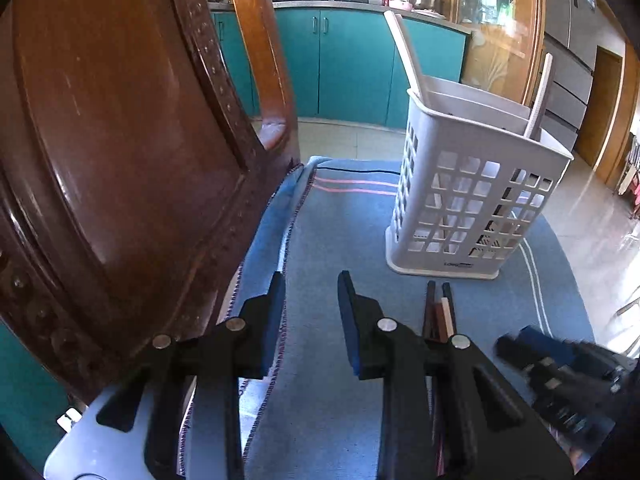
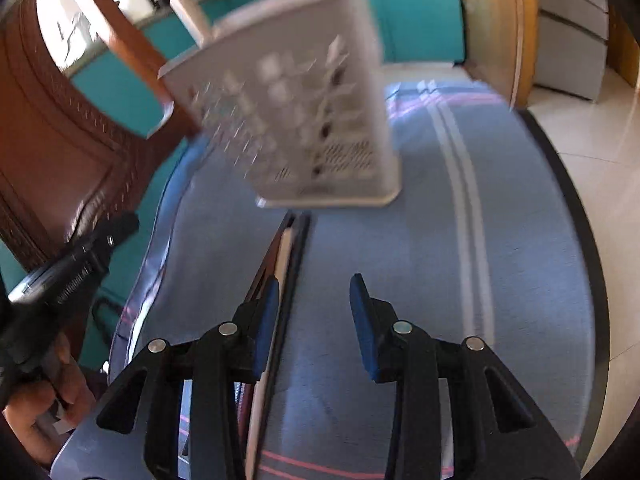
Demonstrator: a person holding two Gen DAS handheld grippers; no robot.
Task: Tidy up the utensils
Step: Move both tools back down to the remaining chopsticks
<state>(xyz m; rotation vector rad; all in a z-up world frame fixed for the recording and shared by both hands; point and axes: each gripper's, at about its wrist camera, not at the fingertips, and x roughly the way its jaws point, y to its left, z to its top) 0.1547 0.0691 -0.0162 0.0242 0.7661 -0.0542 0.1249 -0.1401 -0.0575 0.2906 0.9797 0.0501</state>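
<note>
White utensil basket [image 1: 472,184] upright on blue cloth [image 1: 332,240], chopsticks [image 1: 438,312] beside it (tips touching)

A dark wooden chair back [image 1: 120,152] is crowding my left side, leaving my left fingers [image 1: 276,304] little room that way. Ahead, the white slotted basket [image 1: 472,192] is standing upright on the blue cloth-covered surface [image 1: 340,232], blocking the far middle. A bundle of chopsticks [image 1: 438,312] is lying just in front of it, between my two grippers. Bare cloth is lying open between my right fingers [image 2: 364,308] and onward to the surface's right edge.
</note>
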